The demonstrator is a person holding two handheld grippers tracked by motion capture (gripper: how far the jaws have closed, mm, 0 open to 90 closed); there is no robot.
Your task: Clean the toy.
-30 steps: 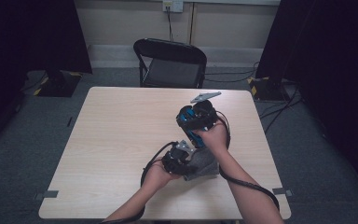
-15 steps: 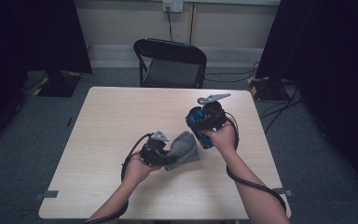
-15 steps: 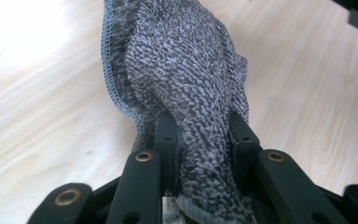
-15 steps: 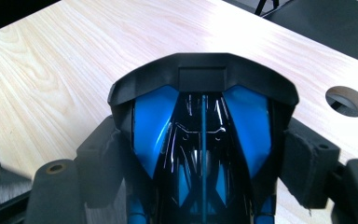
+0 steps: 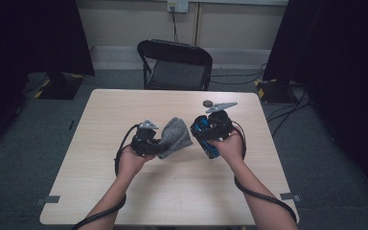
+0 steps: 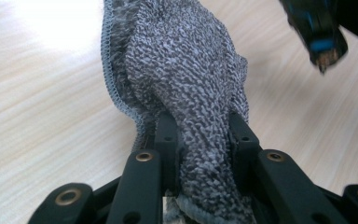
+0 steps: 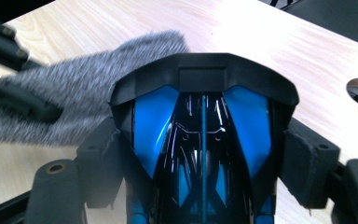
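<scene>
Two grippers hang above the middle of the pale wooden table [image 5: 124, 191], one in each of the person's hands. The left gripper [image 5: 159, 145] has its jaws squeezed nearly together on a grey knitted cloth [image 5: 175, 138]. In the left gripper view the cloth [image 6: 186, 84] is bunched between the two black jaws, a stitched hem running down one edge, and the rest of it fans out ahead of the tips over the tabletop [image 6: 37, 102]. From above, the free part of the cloth spreads toward the right hand, so that it lies between the two grippers, and its far edge comes just beside the blue object without clearly touching it.

The right gripper [image 5: 212, 143] holds a glossy blue and black toy car [image 5: 205, 136]. In the right gripper view its jaws stand wide apart, one pad pressed against each side of the car [image 7: 203, 140], which points away from the camera. Beyond the car the cloth [image 7: 65, 107] shows at the left of that view, blurred, with the other gripper's dark jaws clamped on it. One end of the car [image 6: 319, 32] also shows in the upper right corner of the left gripper view, apart from the cloth.

A black folding chair [image 5: 175, 64] stands behind the far edge of the table.
</scene>
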